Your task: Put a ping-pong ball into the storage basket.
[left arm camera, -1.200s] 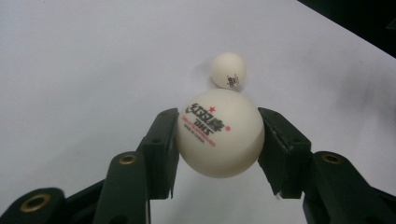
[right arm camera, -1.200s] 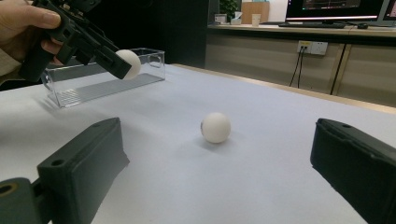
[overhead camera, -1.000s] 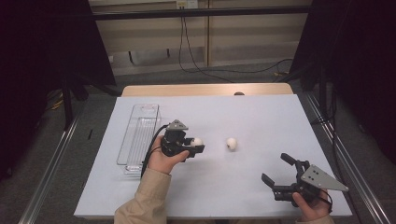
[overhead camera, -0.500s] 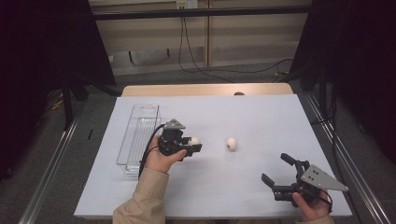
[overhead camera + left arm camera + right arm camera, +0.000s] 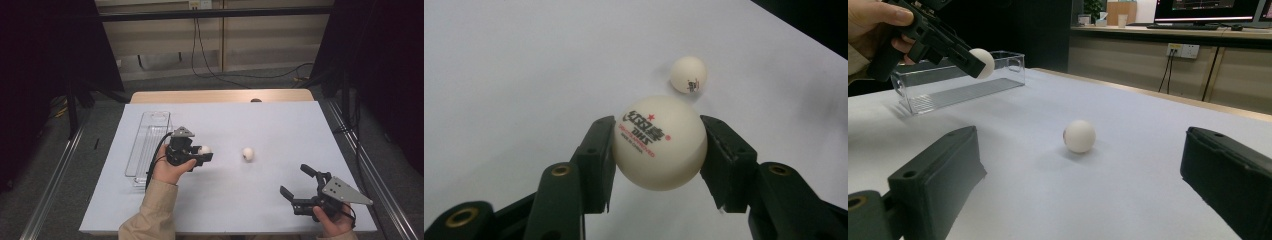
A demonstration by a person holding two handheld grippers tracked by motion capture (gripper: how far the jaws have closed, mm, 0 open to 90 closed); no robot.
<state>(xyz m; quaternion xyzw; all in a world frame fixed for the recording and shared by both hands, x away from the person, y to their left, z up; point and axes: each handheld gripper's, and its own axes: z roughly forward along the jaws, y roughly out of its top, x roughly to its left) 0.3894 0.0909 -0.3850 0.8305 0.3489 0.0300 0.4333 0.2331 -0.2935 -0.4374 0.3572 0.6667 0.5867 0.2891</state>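
My left gripper [image 5: 204, 152] is shut on a white ping-pong ball [image 5: 659, 142] with red print, held a little above the white table [image 5: 280, 125]. The held ball [image 5: 204, 149] also shows in the right gripper view [image 5: 982, 62], lifted in front of the clear tray. A second white ball [image 5: 247, 153] lies loose on the table to the right of it [image 5: 688, 74] [image 5: 1079, 135]. My right gripper [image 5: 297, 181] rests near the front right edge, open, its jaws wide apart with nothing between them, facing the loose ball.
A long clear plastic tray [image 5: 148, 145] stands at the left of the table, just behind the left hand [image 5: 963, 82]. A wooden strip [image 5: 220, 95] borders the far edge. Cables and dark frame posts lie beyond the table.
The left gripper, still holding its ball, has drifted slightly left and toward the tray. The right gripper and the loose ball have stayed put.
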